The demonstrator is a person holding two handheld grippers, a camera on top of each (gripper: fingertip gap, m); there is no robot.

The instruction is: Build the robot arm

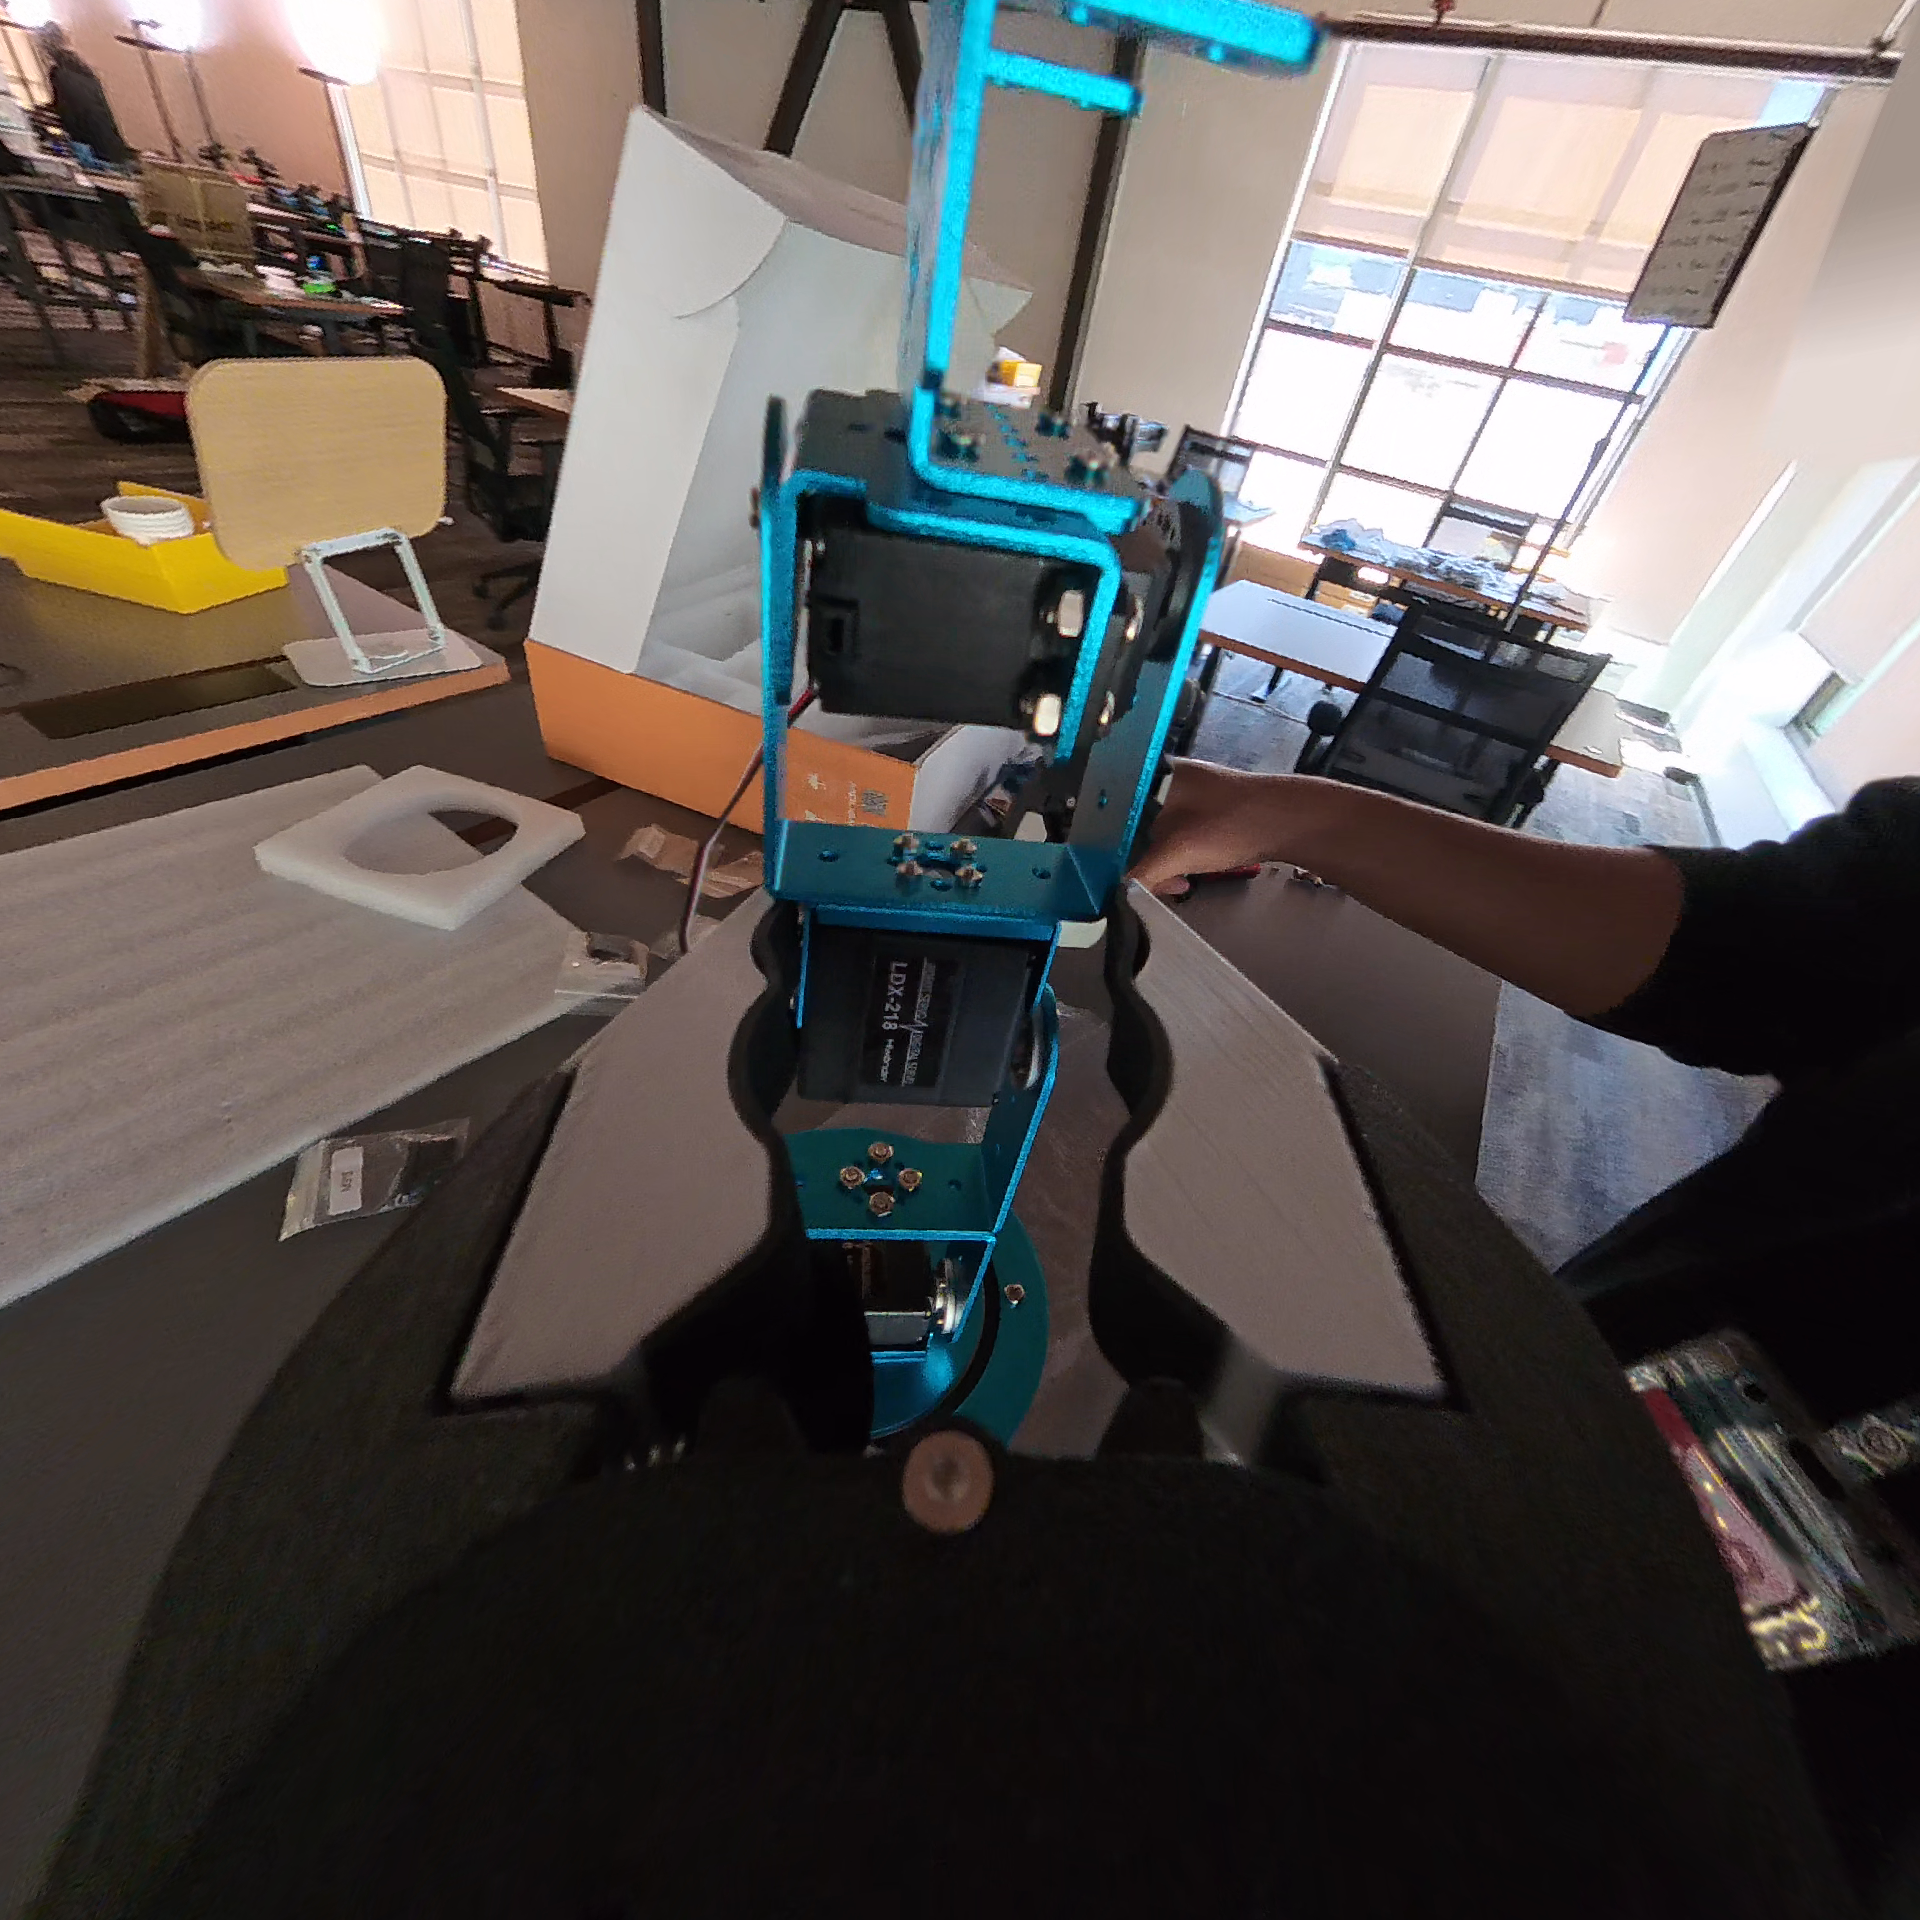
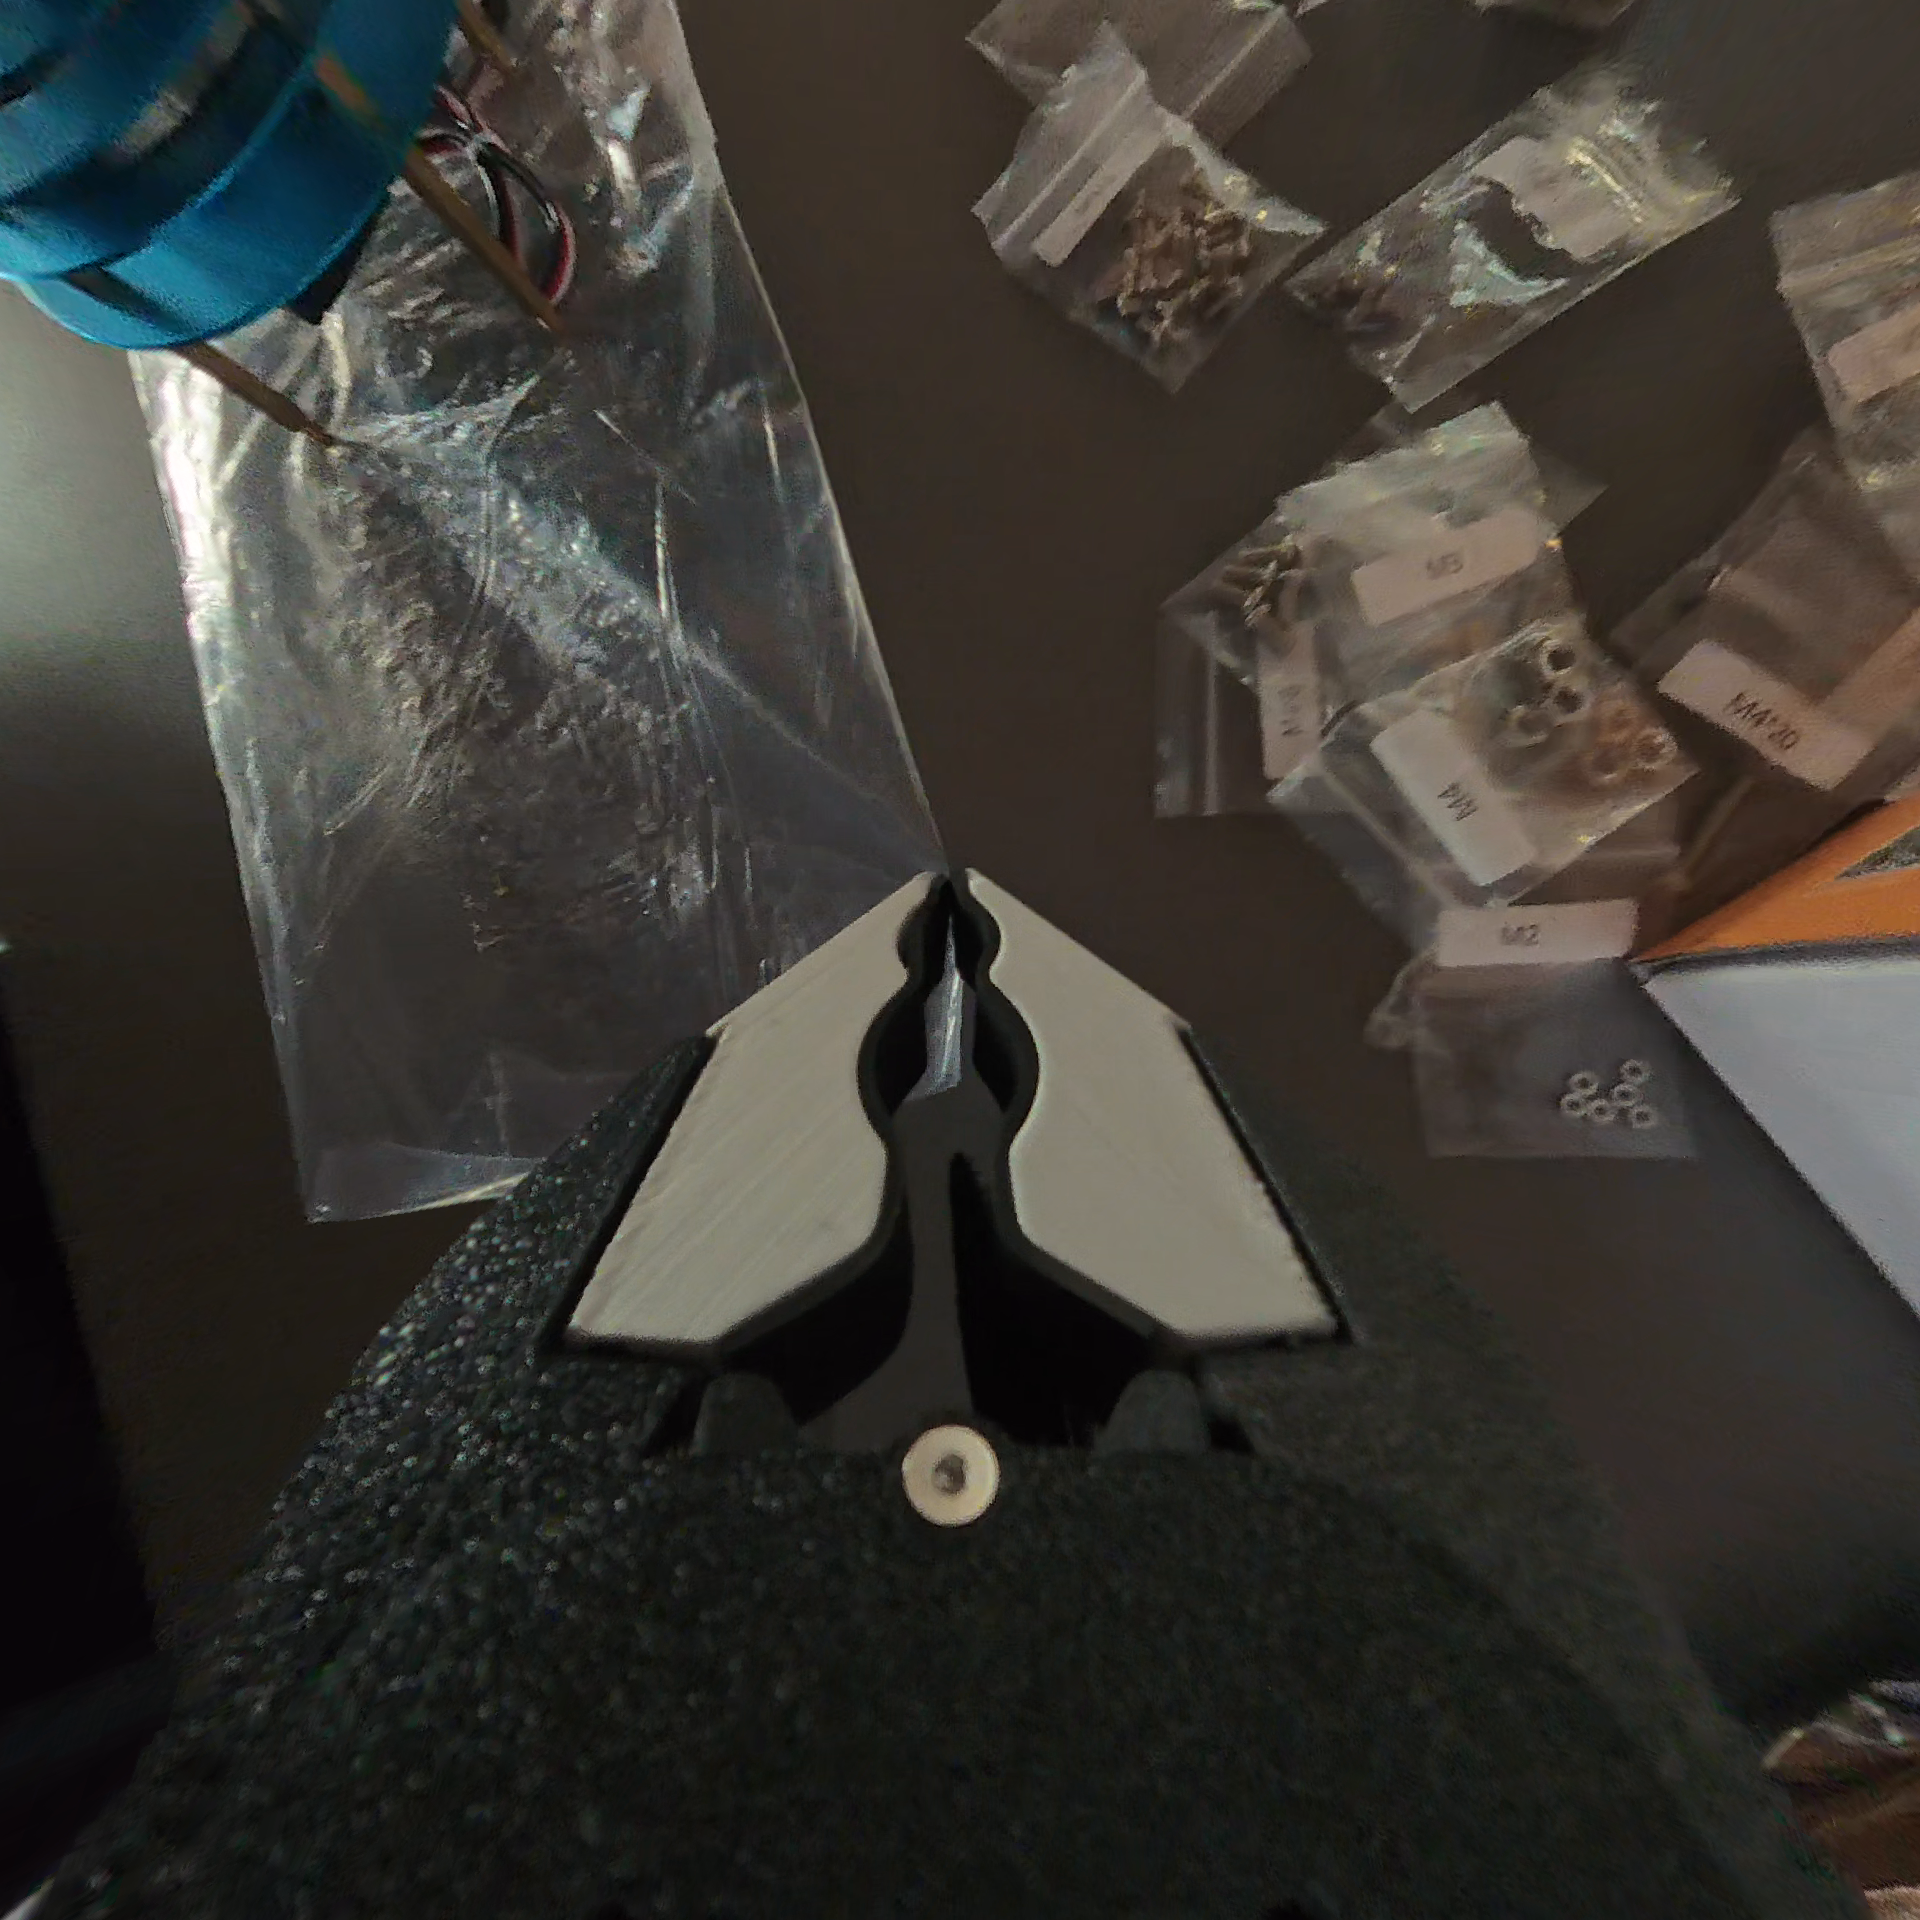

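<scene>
Foam sheeting (image 1: 156,997), pale grey and ribbed, covers the far left of the dark table (image 1: 156,1455) in the left wrist view, with a white foam block with a round cut-out (image 1: 416,852) lying on it and a small clear zip bag (image 1: 364,1184) nearer the camera. Behind stand a yellow plastic tray (image 1: 104,561), a light wooden panel on a metal stand (image 1: 322,468) and a tall open white-and-orange cardboard box (image 1: 707,416). At the middle, the left gripper (image 1: 940,935) has its grey fingers (image 1: 644,1143) set either side of the blue metal robot arm with black servo motors (image 1: 935,644), which rises upright from a round blue base; the jaws appear closed against its lower bracket and servo. To the right a person's bare forearm in a dark sleeve (image 1: 1455,883) reaches toward the arm's far side.

In the right wrist view, the blue base (image 2: 156,187) sits at top left, its brass standoffs resting on a large crumpled clear plastic bag (image 2: 520,623) spread over the table. The right gripper (image 2: 951,883) has its jaws pressed together, pinching the bag's near right corner. Further right lie many small clear zip bags of screws and nuts with white labels (image 2: 1455,707), and at the right edge the corner of the orange-and-white box (image 2: 1818,987).
</scene>
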